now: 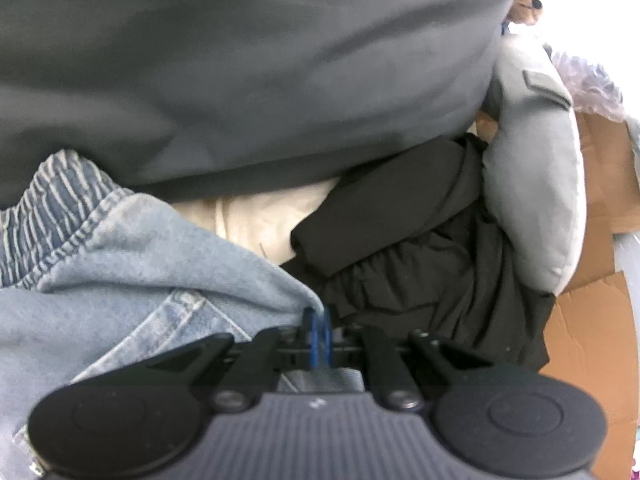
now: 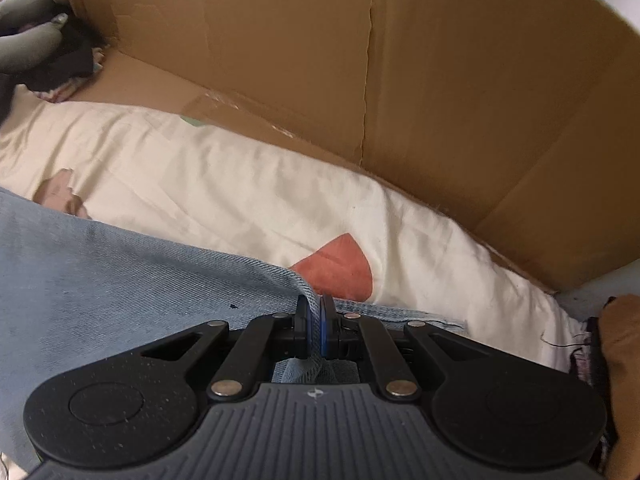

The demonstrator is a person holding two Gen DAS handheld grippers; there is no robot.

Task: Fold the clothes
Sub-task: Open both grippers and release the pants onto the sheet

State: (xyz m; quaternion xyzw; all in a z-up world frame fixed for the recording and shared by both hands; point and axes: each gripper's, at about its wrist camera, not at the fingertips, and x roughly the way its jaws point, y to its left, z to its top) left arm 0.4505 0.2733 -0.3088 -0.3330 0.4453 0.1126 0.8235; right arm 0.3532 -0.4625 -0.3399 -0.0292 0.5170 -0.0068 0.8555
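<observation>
Your left gripper (image 1: 317,322) is clamped on an edge of the light blue denim garment (image 1: 132,264), the blue pads pinched together with a fold of the cloth caught between them. To its left you see the denim's gathered elastic waistband (image 1: 48,216) and a stitched pocket seam lower down. A large dark grey cloth (image 1: 240,64) fills the top of that view. Right of the denim lies a cream sheet (image 1: 260,220), then a crumpled black garment (image 1: 420,264), then a pale grey padded piece (image 1: 532,184) against brown cardboard (image 1: 592,336). A small brown plush toy (image 1: 526,0) peeks in at the upper right.

Your right gripper (image 2: 315,318) is likewise closed tight on the denim garment (image 2: 100,280), which spreads to the left and hangs through behind the jaws. Beyond it the cream sheet (image 2: 224,184) carries a reddish patch (image 2: 340,268) just past the fingertips. A cardboard box wall (image 2: 400,80) stands behind the sheet, and dark clothes (image 2: 52,60) sit in the far left corner.
</observation>
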